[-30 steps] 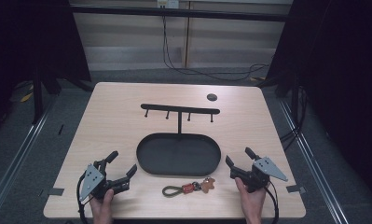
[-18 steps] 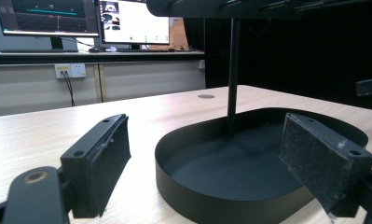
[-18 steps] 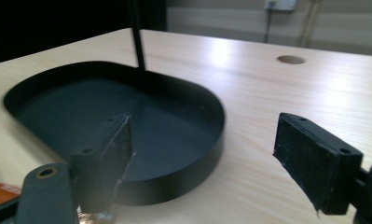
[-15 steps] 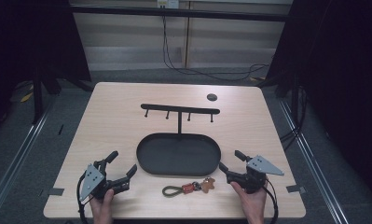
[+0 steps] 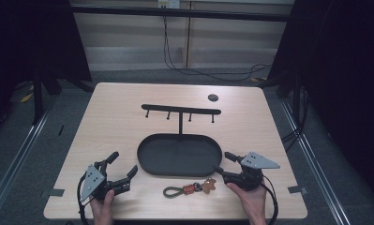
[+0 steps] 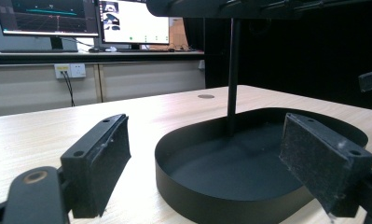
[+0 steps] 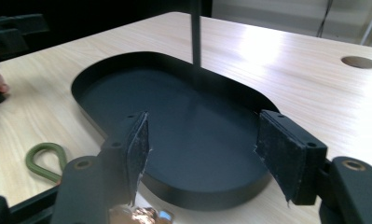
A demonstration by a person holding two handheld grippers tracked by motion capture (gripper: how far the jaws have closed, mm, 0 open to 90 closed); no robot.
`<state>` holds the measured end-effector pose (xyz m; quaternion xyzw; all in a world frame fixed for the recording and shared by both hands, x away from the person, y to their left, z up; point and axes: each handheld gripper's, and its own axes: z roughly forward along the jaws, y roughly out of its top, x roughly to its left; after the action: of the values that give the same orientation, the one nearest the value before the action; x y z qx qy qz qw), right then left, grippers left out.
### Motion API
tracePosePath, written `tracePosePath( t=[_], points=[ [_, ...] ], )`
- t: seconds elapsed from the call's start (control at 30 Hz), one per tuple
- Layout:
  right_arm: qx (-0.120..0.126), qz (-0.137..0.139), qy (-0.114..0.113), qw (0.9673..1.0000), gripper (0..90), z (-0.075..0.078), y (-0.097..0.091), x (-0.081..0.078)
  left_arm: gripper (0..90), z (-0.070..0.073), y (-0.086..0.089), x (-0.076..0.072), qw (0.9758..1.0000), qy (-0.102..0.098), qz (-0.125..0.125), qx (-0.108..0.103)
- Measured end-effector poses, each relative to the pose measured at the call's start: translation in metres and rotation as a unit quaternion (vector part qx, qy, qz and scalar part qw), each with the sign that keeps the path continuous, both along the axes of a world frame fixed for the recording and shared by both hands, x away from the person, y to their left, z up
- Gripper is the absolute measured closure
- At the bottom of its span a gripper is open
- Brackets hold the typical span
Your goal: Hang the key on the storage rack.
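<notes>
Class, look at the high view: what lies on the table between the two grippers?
The keychain with its green loop lies on the table between the left gripper and right gripper, just before the black tray.

Both grippers — left gripper (image 5: 120,169), right gripper (image 5: 224,164) — held low, fingers spread wide (nothing gripped).

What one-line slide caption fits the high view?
Two open claws, left and right, flank a black tray with a keychain lying just before it.

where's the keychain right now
In the high view the keychain lies flat on the table near its front edge, just in front of the black tray, beside the right gripper.
</notes>
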<state>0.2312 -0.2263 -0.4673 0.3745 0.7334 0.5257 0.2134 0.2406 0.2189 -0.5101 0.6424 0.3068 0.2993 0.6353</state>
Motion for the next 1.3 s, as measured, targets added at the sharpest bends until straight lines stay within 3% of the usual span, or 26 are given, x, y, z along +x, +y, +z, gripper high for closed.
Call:
tracePosePath(
  t=[0.27, 0.37, 0.4, 0.47, 0.53, 0.67, 0.7, 0.83, 0.97, 1.0, 1.03, 1.13, 1.17, 1.23, 1.3],
  points=[
    [-0.015, 0.047, 0.028, 0.9984, 43.4, 0.009, 0.012, 0.004, 15.7, 0.000, 0.000, 0.000, 1.0000, 0.000, 0.000, 0.000],
    [-0.019, 0.059, 0.036, 0.9974, 33.4, 0.013, 0.019, 0.007, 15.7, 0.000, 0.000, 0.000, 1.0000, 0.000, 0.000, 0.000],
    [-0.035, 0.079, 0.048, 0.9951, 44.4, 0.016, 0.025, 0.008, 15.7, 0.000, 0.000, 0.000, 1.0000, 0.000, 0.000, 0.000],
    [-0.041, 0.090, 0.052, 0.9937, 42.7, 0.017, 0.028, 0.008, 15.7, 0.000, 0.000, 0.000, 1.0000, 0.000, 0.000, 0.000],
    [-0.066, 0.097, 0.065, 0.9910, 40.9, 0.020, 0.036, 0.009, 15.7, 0.000, 0.000, 0.000, 1.0000, 0.000, 0.000, 0.000],
    [-0.072, 0.120, 0.084, 0.9866, 42.8, 0.023, 0.047, 0.012, 15.7, 0.000, 0.000, 0.000, 1.0000, 0.000, 0.000, 0.000],
    [-0.068, 0.132, 0.096, 0.9843, 45.2, 0.023, 0.050, 0.014, 15.7, 0.000, 0.000, 0.000, 1.0000, 0.000, 0.000, 0.000],
    [-0.092, 0.155, 0.115, 0.9769, 49.0, 0.024, 0.061, 0.017, 15.7, 0.000, 0.000, 0.000, 1.0000, 0.000, 0.000, 0.000],
    [-0.125, 0.191, 0.131, 0.9648, 52.3, 0.023, 0.074, 0.022, 15.7, 0.000, 0.000, 0.000, 1.0000, 0.000, 0.000, 0.000],
    [-0.126, 0.204, 0.142, 0.9605, 54.3, 0.023, 0.079, 0.024, 15.7, 0.000, 0.000, 0.000, 1.0000, 0.000, 0.000, 0.000],
    [-0.126, 0.204, 0.142, 0.9605, 54.3, 0.023, 0.079, 0.024, 15.7, 0.000, 0.000, 0.000, 1.0000, 0.000, 0.000, 0.000],
    [-0.124, 0.223, 0.173, 0.9513, 55.9, 0.023, 0.088, 0.028, 15.7, 0.000, 0.000, 0.000, 1.0000, 0.000, 0.000, 0.000],
    [-0.127, 0.225, 0.177, 0.9497, 55.7, 0.023, 0.091, 0.029, 15.7, 0.000, 0.000, 0.000, 1.0000, 0.000, 0.000, 0.000],
    [-0.139, 0.234, 0.188, 0.9436, 55.5, 0.022, 0.098, 0.030, 15.7, 0.000, 0.000, 0.000, 1.0000, 0.000, 0.000, 0.000],
    [-0.142, 0.238, 0.194, 0.9410, 54.5, 0.023, 0.104, 0.031, 15.8, 0.000, 0.000, 0.000, 1.0000, 0.000, 0.000, 0.000]
  ],
)
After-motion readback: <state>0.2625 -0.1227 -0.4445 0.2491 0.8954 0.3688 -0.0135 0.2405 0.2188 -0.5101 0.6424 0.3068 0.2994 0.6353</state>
